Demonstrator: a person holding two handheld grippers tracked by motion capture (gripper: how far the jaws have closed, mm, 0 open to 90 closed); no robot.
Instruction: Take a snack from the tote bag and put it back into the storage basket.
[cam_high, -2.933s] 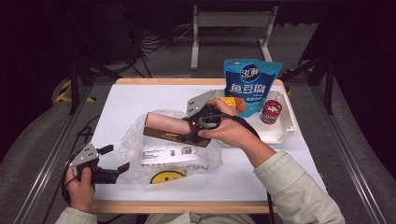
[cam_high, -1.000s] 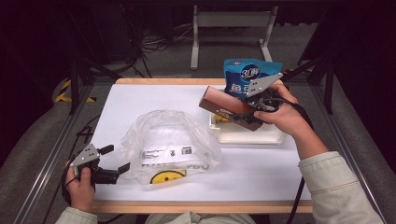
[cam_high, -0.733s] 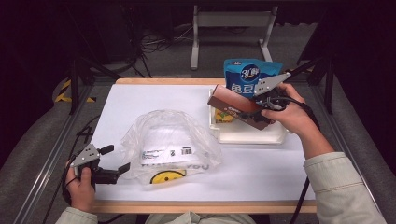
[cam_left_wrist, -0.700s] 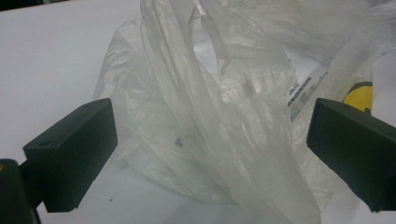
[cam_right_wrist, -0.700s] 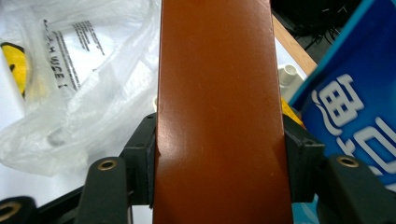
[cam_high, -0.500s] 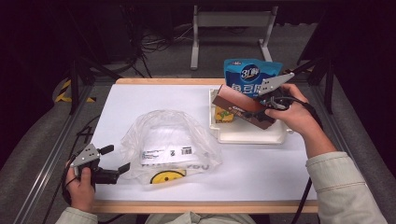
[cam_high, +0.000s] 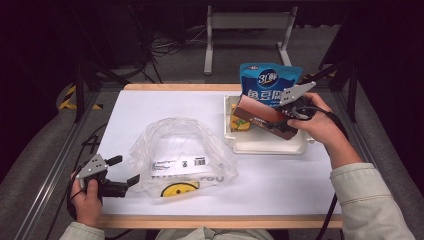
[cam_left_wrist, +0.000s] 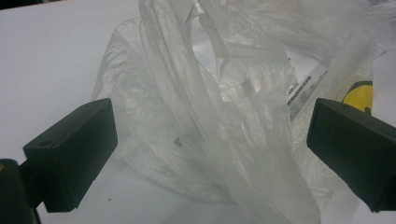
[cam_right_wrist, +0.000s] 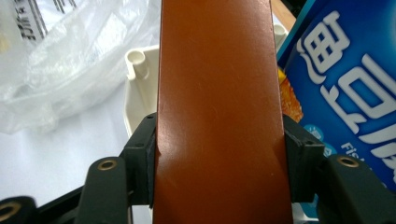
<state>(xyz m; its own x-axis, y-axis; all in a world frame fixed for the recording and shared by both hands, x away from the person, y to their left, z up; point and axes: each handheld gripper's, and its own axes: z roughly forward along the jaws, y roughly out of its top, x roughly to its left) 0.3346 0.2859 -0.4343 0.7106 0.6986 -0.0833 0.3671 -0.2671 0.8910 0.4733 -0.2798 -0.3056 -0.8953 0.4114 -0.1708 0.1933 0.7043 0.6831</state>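
The left gripper (cam_high: 122, 172) rests wide open, its 2 jaws empty, the plastic bag (cam_high: 182, 155) just ahead. The right gripper (cam_high: 285, 117) clamps the brown box (cam_high: 265, 119), tilted over the white tray (cam_high: 265, 146). Next, I judge: lower it in, then release.

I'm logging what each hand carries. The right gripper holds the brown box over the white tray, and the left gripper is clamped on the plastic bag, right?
Not quite. The left gripper is open: its jaws stand wide apart either side of the plastic bag, as the left gripper view shows. The right gripper does hold the brown box over the white tray.
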